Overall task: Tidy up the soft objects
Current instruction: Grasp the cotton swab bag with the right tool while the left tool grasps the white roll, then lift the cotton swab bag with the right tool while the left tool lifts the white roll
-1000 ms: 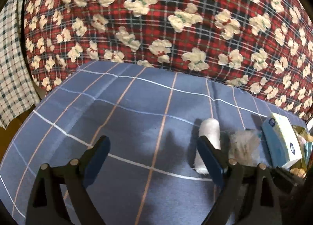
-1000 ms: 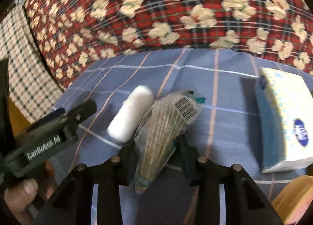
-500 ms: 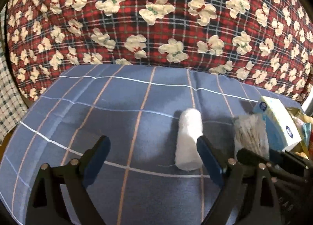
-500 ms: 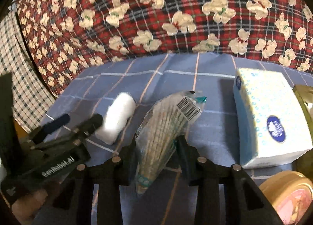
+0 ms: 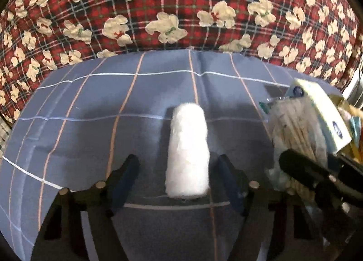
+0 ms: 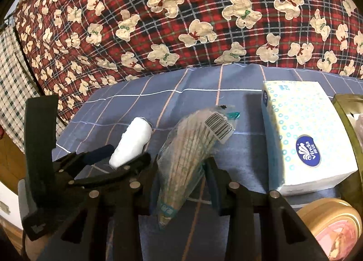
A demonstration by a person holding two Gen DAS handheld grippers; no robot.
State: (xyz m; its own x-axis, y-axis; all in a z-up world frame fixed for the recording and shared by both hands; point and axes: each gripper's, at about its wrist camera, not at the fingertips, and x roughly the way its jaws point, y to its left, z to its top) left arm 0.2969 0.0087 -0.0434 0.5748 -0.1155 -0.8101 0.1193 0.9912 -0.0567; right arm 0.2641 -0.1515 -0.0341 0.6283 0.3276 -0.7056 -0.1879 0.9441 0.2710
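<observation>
A white cotton roll (image 5: 187,152) lies on the blue checked cloth (image 5: 113,102). My left gripper (image 5: 179,177) is open, its fingers on either side of the roll's near end without touching it. The roll also shows in the right wrist view (image 6: 131,145), with the left gripper (image 6: 106,159) around it. My right gripper (image 6: 181,170) is shut on a clear bag of cotton swabs (image 6: 192,147) with a barcode label, its tip on the cloth. The bag shows at the right of the left wrist view (image 5: 292,129).
A Vinda tissue pack (image 6: 304,134) lies right of the swab bag; it shows in the left wrist view too (image 5: 324,111). A round tin lid (image 6: 333,224) sits at the lower right. A red plaid quilt with bears (image 6: 181,16) rises behind the cloth.
My left gripper has swung right and forward until the cotton roll lies between its open fingers. My right gripper still holds the swab bag in about the same place.
</observation>
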